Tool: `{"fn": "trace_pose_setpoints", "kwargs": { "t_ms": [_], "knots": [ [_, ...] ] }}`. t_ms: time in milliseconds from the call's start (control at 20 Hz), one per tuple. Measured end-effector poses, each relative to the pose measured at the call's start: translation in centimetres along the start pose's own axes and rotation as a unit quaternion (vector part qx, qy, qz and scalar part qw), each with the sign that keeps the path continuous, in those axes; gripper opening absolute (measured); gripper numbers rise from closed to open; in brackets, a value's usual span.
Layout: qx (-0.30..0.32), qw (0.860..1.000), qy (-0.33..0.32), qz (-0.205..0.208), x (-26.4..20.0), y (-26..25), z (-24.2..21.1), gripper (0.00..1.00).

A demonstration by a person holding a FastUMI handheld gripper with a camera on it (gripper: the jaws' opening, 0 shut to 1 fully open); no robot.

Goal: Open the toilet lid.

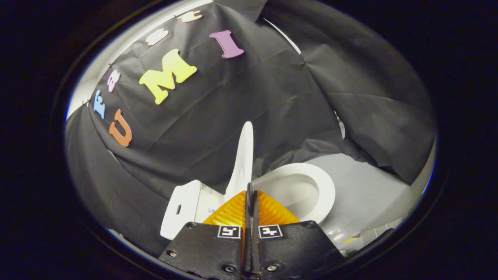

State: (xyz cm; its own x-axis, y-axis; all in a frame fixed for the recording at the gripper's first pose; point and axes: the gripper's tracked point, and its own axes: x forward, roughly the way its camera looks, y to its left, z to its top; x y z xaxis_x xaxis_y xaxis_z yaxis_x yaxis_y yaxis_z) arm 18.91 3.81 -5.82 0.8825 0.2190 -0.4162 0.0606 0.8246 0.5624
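Black cloth lined the booth behind a glossy white ceramic toilet [194, 206] standing on a pale grey floor [369, 186]. The thin white plastic toilet lid [244, 155] stood raised, roughly upright and seen edge-on, rising just ahead of the fingertips. Beside it, the smooth oval white seat ring [325, 186] lay exposed around the bowl opening.

The gripper [251, 194] had its two ribbed orange fingers [233, 212] pressed together, with only a narrow dark seam between them. The lid's lower edge met the fingertips, but whether the fingers pinched it or merely lay against it could not be determined.

By this evidence, the task appeared largely complete. The principal risk was judged to be the lid falling back: if it had not passed its balance point, removal of support could let it drop onto the seat. The lid's smooth, hard surface offered little friction, so a slip along the ribbed pads was also possible.
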Motion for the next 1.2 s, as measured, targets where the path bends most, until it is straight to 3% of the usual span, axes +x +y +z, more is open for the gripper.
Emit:
{"fn": "trace_pose_setpoints", "kwargs": {
  "t_ms": [950,1200],
  "knots": [
    [-0.099,0.994,-0.039,0.005,-0.7,10.4,-0.8,0.04],
    [-0.154,0.987,-0.052,0.004,-0.5,13.8,-1.4,0.04]
  ]
}}
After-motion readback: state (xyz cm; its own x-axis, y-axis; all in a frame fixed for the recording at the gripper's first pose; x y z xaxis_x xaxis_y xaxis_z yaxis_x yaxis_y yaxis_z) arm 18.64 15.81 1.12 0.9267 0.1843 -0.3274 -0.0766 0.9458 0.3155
